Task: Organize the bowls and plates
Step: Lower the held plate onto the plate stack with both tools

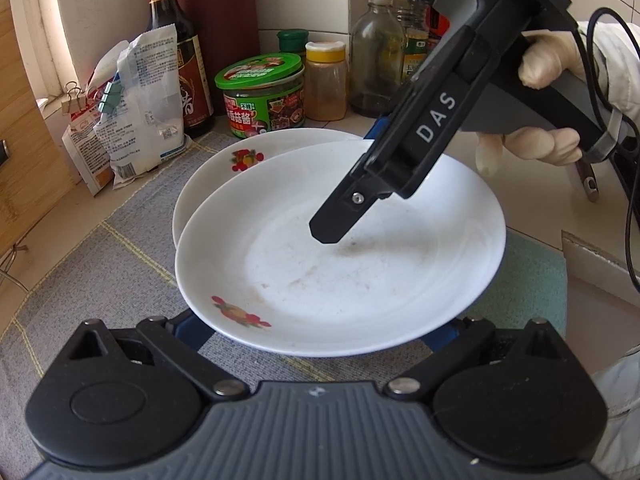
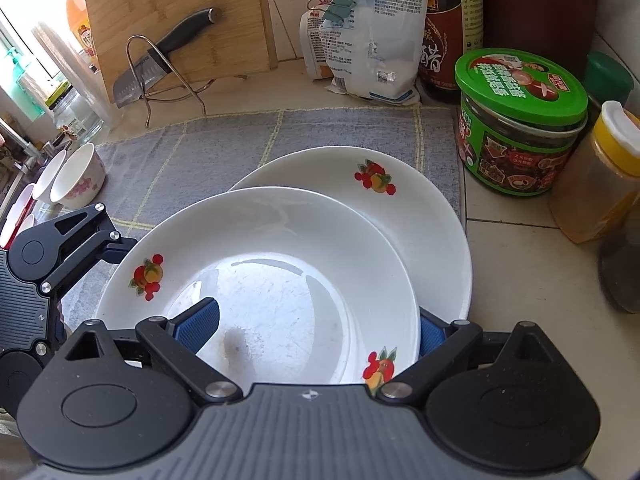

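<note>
A white plate with fruit decals (image 1: pixel 340 264) (image 2: pixel 256 280) is held tilted above a second matching plate (image 1: pixel 216 168) (image 2: pixel 408 216) that lies on the grey cloth. My right gripper (image 2: pixel 316 328) is shut on the upper plate's rim: one blue finger (image 2: pixel 200 320) lies inside the plate, the other under its rim. In the left wrist view its black finger (image 1: pixel 332 228) reaches into the plate. My left gripper (image 1: pixel 316 336) is open wide, its blue fingers below the plate's near rim; whether they touch it is hidden.
A grey checked cloth (image 2: pixel 192 148) covers the counter. Behind stand a green-lidded jar (image 1: pixel 262 92) (image 2: pixel 520 120), a spice jar (image 1: pixel 325 80), bottles and bags (image 1: pixel 140 100). At the left are small bowls (image 2: pixel 78 176), a knife on a rack (image 2: pixel 160 60) and a cutting board (image 2: pixel 176 12).
</note>
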Tool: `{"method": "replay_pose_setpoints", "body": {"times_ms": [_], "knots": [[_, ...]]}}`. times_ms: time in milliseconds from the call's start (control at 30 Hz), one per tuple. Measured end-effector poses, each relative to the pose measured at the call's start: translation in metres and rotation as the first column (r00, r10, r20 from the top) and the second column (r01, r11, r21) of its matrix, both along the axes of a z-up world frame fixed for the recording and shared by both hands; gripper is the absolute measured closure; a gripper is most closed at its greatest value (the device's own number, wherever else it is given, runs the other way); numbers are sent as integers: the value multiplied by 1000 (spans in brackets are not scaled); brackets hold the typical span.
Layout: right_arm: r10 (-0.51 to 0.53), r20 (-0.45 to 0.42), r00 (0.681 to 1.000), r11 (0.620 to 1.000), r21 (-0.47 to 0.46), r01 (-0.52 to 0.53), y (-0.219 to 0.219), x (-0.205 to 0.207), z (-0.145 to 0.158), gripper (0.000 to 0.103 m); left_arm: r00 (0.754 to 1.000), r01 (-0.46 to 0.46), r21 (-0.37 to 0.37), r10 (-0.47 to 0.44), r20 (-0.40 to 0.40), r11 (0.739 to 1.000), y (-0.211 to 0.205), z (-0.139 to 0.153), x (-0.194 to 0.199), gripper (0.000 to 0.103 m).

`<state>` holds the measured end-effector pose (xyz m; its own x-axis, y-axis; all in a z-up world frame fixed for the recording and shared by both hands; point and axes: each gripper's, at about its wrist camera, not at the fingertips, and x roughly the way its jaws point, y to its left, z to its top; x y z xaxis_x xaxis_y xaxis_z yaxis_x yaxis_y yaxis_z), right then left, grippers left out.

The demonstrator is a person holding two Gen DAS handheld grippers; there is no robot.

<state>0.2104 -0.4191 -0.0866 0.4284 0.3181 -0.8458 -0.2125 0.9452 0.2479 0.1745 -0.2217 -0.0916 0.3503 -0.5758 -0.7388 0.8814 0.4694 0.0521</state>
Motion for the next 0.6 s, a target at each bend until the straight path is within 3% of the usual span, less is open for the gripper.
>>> {"method": "replay_pose_setpoints", "body": {"times_ms": [600], "knots": [[-49,-8,999,999,11,49,-6,-3,3,3,1000,4,14,-4,-13,1000,-3,0,7,2]]}}
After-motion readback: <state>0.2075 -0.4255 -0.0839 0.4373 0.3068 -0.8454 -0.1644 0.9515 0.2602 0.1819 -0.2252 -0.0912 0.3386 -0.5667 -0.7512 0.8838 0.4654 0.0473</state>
